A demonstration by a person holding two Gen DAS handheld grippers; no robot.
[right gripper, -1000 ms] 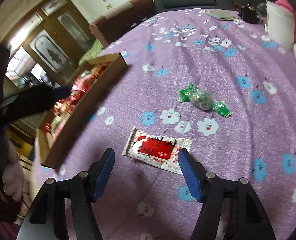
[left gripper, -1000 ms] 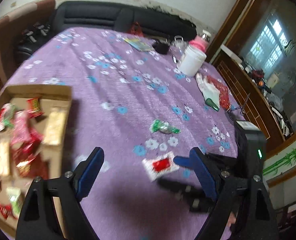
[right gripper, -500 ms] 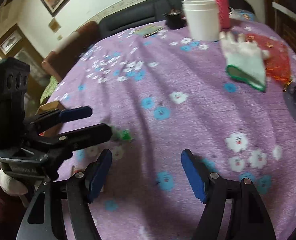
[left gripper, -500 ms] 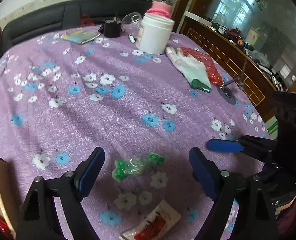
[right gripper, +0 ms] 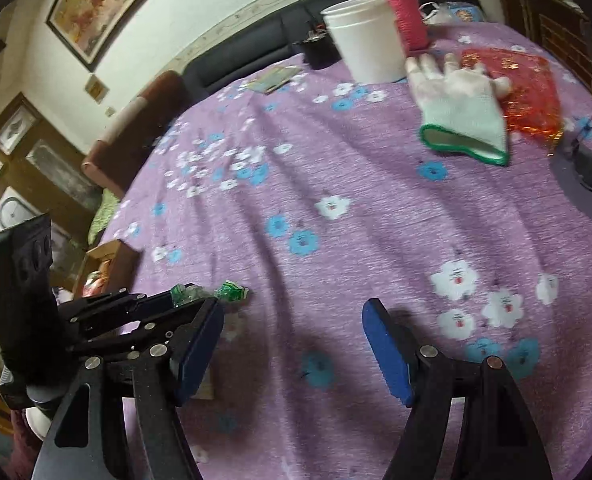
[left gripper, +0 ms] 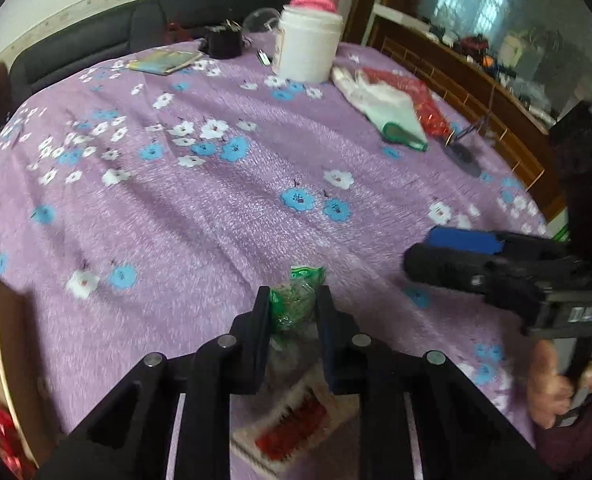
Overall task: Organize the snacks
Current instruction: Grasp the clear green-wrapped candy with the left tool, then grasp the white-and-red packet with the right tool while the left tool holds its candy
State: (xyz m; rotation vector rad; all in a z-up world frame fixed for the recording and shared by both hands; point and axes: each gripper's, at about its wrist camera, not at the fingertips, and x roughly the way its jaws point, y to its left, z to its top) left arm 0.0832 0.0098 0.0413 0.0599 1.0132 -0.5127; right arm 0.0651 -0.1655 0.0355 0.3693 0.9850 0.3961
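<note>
Left gripper (left gripper: pixel 292 308) now clamped on green candy (left gripper: pixel 296 300)

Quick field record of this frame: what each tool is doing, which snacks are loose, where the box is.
left tool: shut on the green candy
right tool: open, nothing between its pads
loose snack: red and white packet on the purple cloth, just below the left tool
box: at the left edge of the left view, snacks inside
clutter far side: white tub, glove
</note>
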